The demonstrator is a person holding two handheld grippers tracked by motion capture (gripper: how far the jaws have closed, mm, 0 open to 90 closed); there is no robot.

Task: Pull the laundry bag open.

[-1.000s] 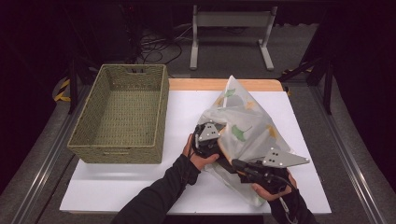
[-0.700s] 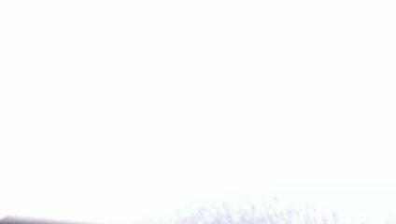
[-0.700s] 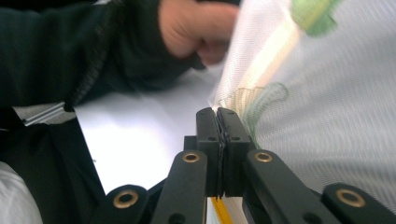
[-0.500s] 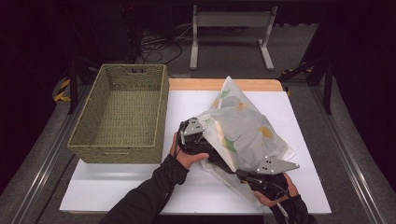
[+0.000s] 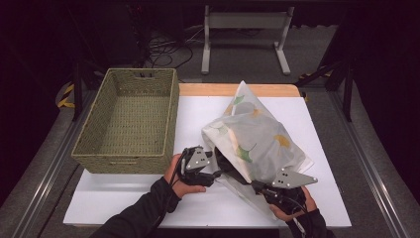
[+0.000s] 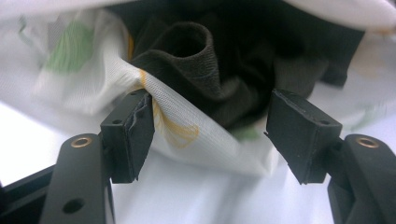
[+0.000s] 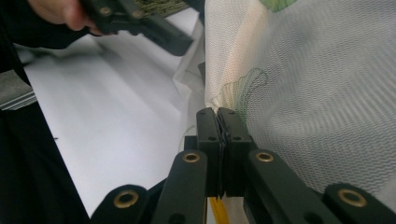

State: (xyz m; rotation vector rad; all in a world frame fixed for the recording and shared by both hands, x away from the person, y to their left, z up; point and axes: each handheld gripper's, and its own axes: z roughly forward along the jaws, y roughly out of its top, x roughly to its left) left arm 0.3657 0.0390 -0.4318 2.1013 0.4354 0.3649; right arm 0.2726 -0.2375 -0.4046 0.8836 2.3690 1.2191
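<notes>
A white mesh bag printed with green and yellow leaves lies on the white table top, its mouth facing the person. Dark cloth fills the mouth, and the dark cloth also peeks out in the high view. My left gripper stands open right at the mouth, its left pad touching the bag's lower rim. The left gripper sits just left of the bag. My right gripper is shut on the bag's mesh edge; the right gripper holds the bag's near side.
A woven green basket stands at the table's left, close to the left hand. The white board covers the table, with a wooden strip along the far edge. A metal stand stands on the floor behind.
My left gripper has pulled back towards the person and to the left, away from the bag's top. The bag has sagged lower. The right gripper has hardly moved.
</notes>
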